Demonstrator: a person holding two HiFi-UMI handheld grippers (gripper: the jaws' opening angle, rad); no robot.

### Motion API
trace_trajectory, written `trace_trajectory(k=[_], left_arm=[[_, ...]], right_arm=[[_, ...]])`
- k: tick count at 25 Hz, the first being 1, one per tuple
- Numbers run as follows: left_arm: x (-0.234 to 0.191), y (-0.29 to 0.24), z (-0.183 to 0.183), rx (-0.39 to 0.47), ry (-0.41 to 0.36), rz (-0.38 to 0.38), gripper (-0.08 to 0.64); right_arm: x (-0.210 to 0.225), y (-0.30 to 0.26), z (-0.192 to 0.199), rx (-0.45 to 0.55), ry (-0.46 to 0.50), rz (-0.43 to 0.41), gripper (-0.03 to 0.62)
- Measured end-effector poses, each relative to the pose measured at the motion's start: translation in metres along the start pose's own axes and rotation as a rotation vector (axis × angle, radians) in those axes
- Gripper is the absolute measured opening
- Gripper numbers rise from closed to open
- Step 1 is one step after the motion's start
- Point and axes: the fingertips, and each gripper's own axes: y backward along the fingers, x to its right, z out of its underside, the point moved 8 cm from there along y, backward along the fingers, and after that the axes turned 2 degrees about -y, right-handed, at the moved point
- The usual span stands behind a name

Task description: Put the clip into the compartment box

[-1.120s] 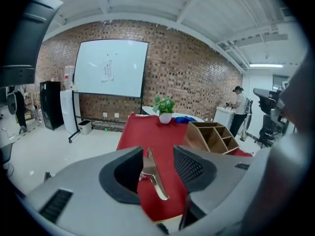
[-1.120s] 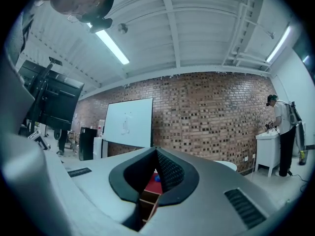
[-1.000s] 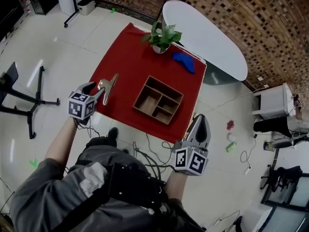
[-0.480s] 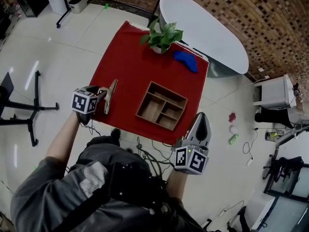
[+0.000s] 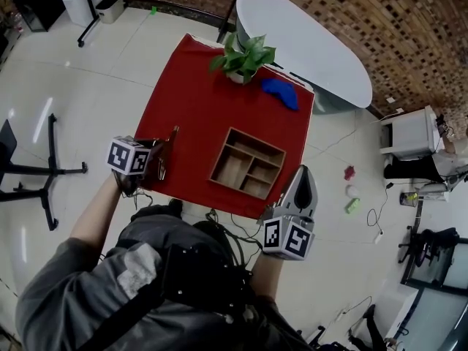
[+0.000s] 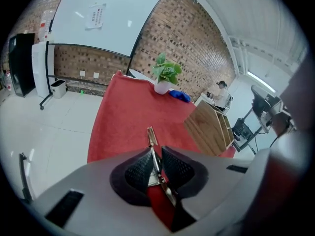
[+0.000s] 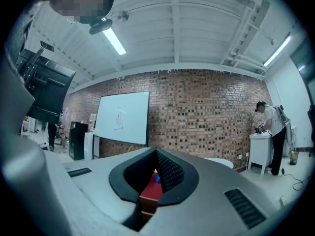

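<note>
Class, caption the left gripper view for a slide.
Left tongs, having just closed, grip the clip; red cloth and box beyond.

The room is bright and evenly lit; long tube lamps (image 7: 114, 41) on the ceiling give the light. The pale floor (image 5: 88, 86) shows soft glare streaks, and shadows are weak. Both gripper views bend strongly and go black at the corners; the left gripper (image 6: 156, 152) is blurred close to the lens

Left gripper (image 5: 161, 159) just closed its jaws on the clip (image 5: 172, 137) (on red cloth (image 5: 212, 101)).
</note>
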Motion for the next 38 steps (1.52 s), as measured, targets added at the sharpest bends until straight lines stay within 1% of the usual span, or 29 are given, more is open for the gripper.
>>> trace_trajectory(k=[4, 8, 10, 13, 14, 15, 17, 20, 24, 27, 30, 34, 38], left_arm=[[0.002, 0.004, -0.004, 0.003, 0.011, 0.046, 0.068], [0.011, 0.010, -0.010, 0.079, 0.025, 0.108, 0.048], [0.020, 0.021, -0.018, 0.151, 0.030, 0.146, 0.048], [0.040, 0.041, -0.039, 0.304, 0.057, 0.215, 0.046], [0.050, 0.048, -0.048, 0.355, 0.055, 0.231, 0.044], [0.061, 0.055, -0.057, 0.401, 0.040, 0.240, 0.044], [0.084, 0.068, -0.076, 0.476, -0.014, 0.247, 0.044], [0.120, 0.083, -0.098, 0.553, -0.080, 0.274, 0.043], [0.165, 0.090, -0.111, 0.599, -0.114, 0.308, 0.043], [0.193, 0.092, -0.112, 0.615, -0.117, 0.324, 0.043], [0.216, 0.093, -0.110, 0.621, -0.122, 0.323, 0.043], [0.245, 0.089, -0.108, 0.631, -0.151, 0.319, 0.043], [0.273, 0.085, -0.110, 0.643, -0.166, 0.333, 0.043]], right_arm=[[-0.006, 0.000, -0.004, -0.003, 0.002, 0.012, 0.025], [-0.003, 0.009, 0.000, -0.009, 0.010, 0.035, 0.025], [0.001, 0.015, -0.001, -0.008, 0.013, 0.046, 0.025], [0.010, 0.022, -0.003, -0.005, 0.015, 0.052, 0.025], [0.015, 0.024, -0.004, -0.003, 0.014, 0.053, 0.025], [0.020, 0.026, -0.004, -0.001, 0.015, 0.053, 0.025], [0.031, 0.026, -0.007, 0.004, 0.015, 0.047, 0.025], [0.048, 0.027, -0.012, 0.017, 0.014, 0.033, 0.025], [0.076, 0.032, -0.021, 0.041, 0.007, 0.019, 0.025], [0.097, 0.038, -0.027, 0.050, 0.002, 0.008, 0.025], [0.113, 0.043, -0.033, 0.058, 0.002, -0.004, 0.025], [0.134, 0.047, -0.037, 0.064, 0.006, -0.021, 0.025], [0.154, 0.049, -0.042, 0.069, 0.006, -0.032, 0.025]])
